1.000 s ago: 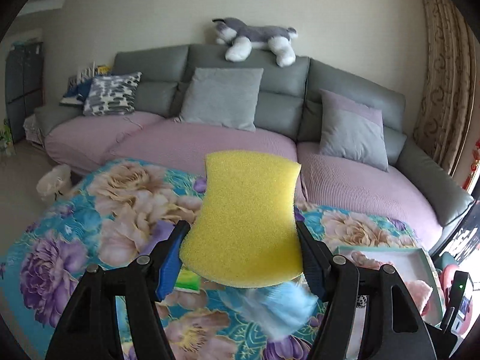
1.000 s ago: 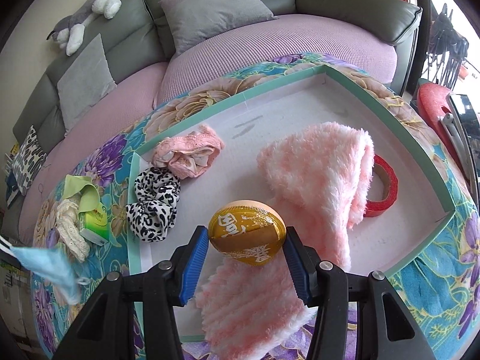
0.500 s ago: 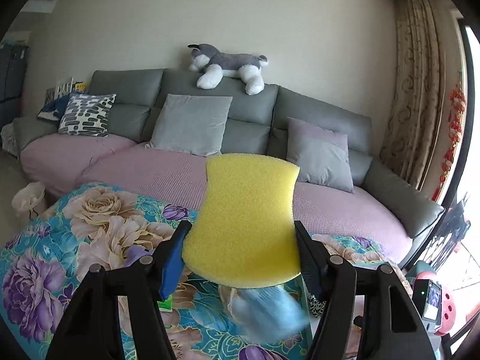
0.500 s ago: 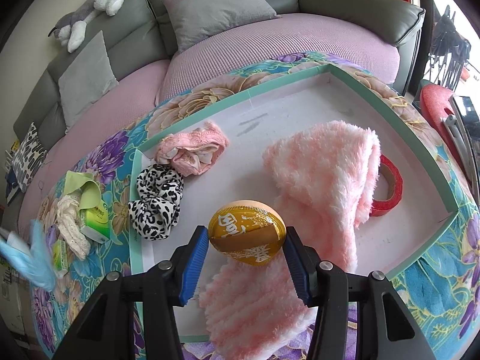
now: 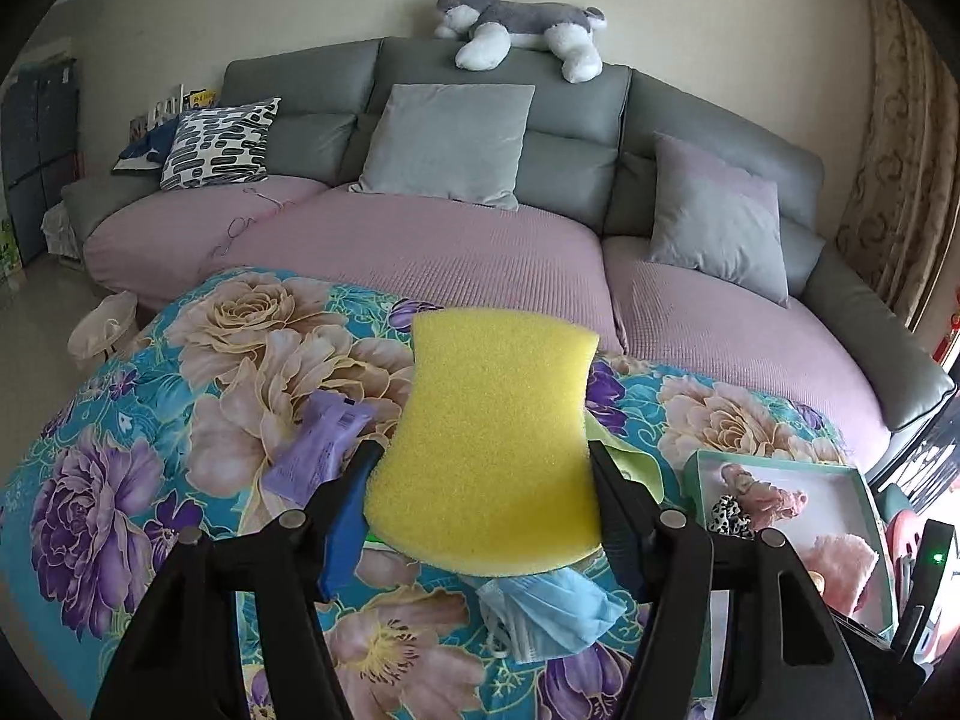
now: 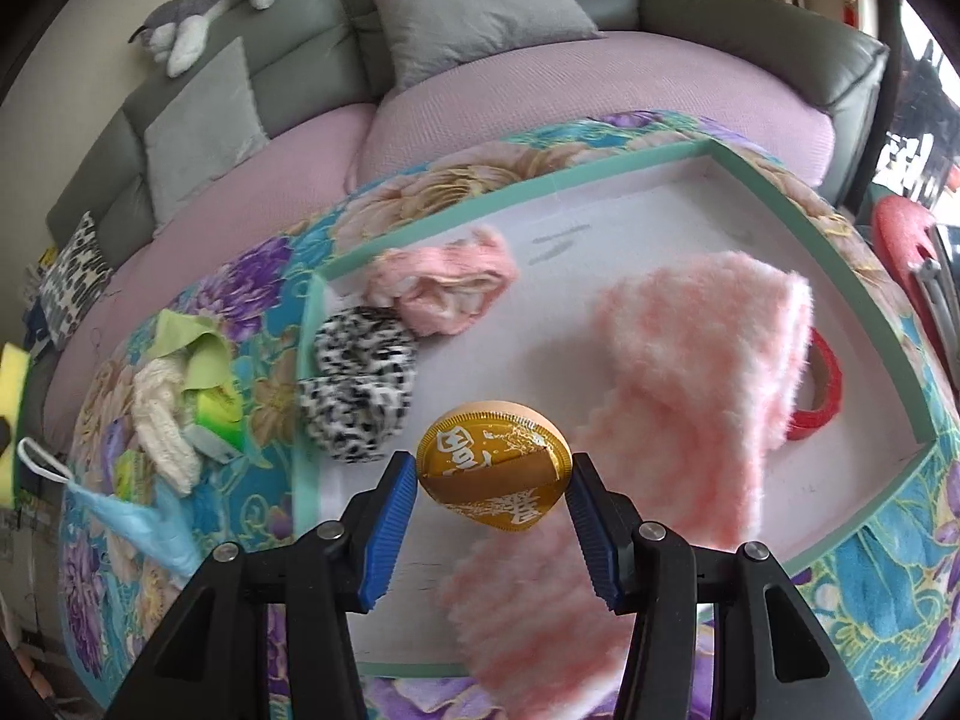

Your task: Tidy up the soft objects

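While the left gripper point(image 5: 483, 480) clamps a yellow sponge point(image 5: 495, 444) between its blue-padded fingers, holding it upright above the floral tablecloth point(image 5: 180, 396), the right gripper point(image 6: 493, 489) grips a round gold-foil item with an orange rim point(image 6: 493, 465) over the green-rimmed tray point(image 6: 414, 225).

Taking that tray as the landmark: inside it, a fluffy pink-and-white towel point(image 6: 702, 396) lies folded across the middle and spills toward the near rim, partly beneath the right gripper. A red tape roll point(image 6: 819, 390) peeks out from behind the towel on the far right side of the tray floor. In the tray's left corner sits a black-and-white leopard scrunchie point(image 6: 360, 384), touching a crumpled pink fabric piece point(image 6: 447, 288) just behind it.

Outside the tray, just past its left rim, a cream knitted item point(image 6: 159, 414), a light green cloth point(image 6: 186, 342) and a green packet point(image 6: 219, 411) lie heaped together on the tablecloth. Farther left of the tray lies a blue face mask point(image 5: 546, 612), directly below the sponge in the left wrist view. A purple packet point(image 5: 321, 450) lies beyond it, well away from the tray.

Behind the table stands a grey sofa with mauve seat covers point(image 5: 420, 240), a plush husky point(image 5: 516, 30) lying along its backrest.
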The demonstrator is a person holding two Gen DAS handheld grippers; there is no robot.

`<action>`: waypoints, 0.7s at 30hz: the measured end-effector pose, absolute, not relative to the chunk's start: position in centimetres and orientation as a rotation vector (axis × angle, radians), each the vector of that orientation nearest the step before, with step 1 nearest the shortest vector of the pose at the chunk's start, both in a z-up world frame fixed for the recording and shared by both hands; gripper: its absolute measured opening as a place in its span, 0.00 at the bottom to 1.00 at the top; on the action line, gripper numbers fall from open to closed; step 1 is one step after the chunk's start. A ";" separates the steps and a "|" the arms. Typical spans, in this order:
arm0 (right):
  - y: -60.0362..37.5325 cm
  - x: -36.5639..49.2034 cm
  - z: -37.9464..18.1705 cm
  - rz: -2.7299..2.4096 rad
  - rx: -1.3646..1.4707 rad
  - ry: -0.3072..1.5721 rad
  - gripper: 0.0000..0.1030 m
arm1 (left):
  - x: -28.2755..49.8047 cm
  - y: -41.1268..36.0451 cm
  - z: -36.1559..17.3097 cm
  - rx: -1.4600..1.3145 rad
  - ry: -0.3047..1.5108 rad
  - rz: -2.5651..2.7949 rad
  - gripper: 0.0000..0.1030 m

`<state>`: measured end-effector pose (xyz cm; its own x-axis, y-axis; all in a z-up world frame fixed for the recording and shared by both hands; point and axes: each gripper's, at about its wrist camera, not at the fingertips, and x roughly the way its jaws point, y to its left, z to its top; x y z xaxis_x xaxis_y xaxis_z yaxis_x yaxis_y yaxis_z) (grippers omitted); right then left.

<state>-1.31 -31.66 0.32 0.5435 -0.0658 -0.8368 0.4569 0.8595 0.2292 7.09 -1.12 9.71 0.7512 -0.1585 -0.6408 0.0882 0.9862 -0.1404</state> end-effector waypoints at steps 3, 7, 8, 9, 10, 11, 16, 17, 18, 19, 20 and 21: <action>-29.4 -0.4 0.7 -0.252 0.411 0.948 0.52 | 7.3 -1.0 9.2 -0.107 0.727 -0.138 0.66; -26.3 0.8 1.3 -0.150 0.370 0.927 0.52 | 7.4 -0.7 8.9 -0.119 0.747 -0.125 0.66; -25.6 1.1 1.4 -0.137 0.358 0.925 0.52 | 7.4 -0.4 8.8 -0.125 0.748 -0.120 0.66; -24.9 1.4 1.3 -0.123 0.343 0.926 0.52 | 7.4 -0.3 8.9 -0.129 0.748 -0.116 0.66; -24.3 1.7 1.2 -0.111 0.328 0.930 0.52 | 7.3 0.0 8.9 -0.135 0.745 -0.110 0.66; -23.7 2.0 1.2 -0.102 0.317 0.934 0.52 | 7.3 0.3 8.9 -0.142 0.741 -0.104 0.66; -21.6 3.3 0.5 -0.082 0.253 0.960 0.53 | 7.6 1.8 8.5 -0.167 0.751 -0.075 0.66; -21.2 3.6 0.4 -0.079 0.239 0.967 0.53 | 7.7 2.1 8.4 -0.174 0.758 -0.073 0.66; -21.0 3.7 0.3 -0.076 0.226 0.969 0.54 | 7.8 2.3 8.2 -0.180 0.763 -0.072 0.66; -20.8 3.8 0.3 -0.076 0.213 0.967 0.56 | 7.9 2.5 8.1 -0.187 0.768 -0.070 0.66; -20.4 3.9 0.4 -0.078 0.197 0.964 0.61 | 8.0 2.8 8.0 -0.193 0.771 -0.069 0.66; -20.3 3.9 0.5 -0.077 0.185 0.961 0.62 | 8.1 3.0 7.8 -0.201 0.776 -0.067 0.66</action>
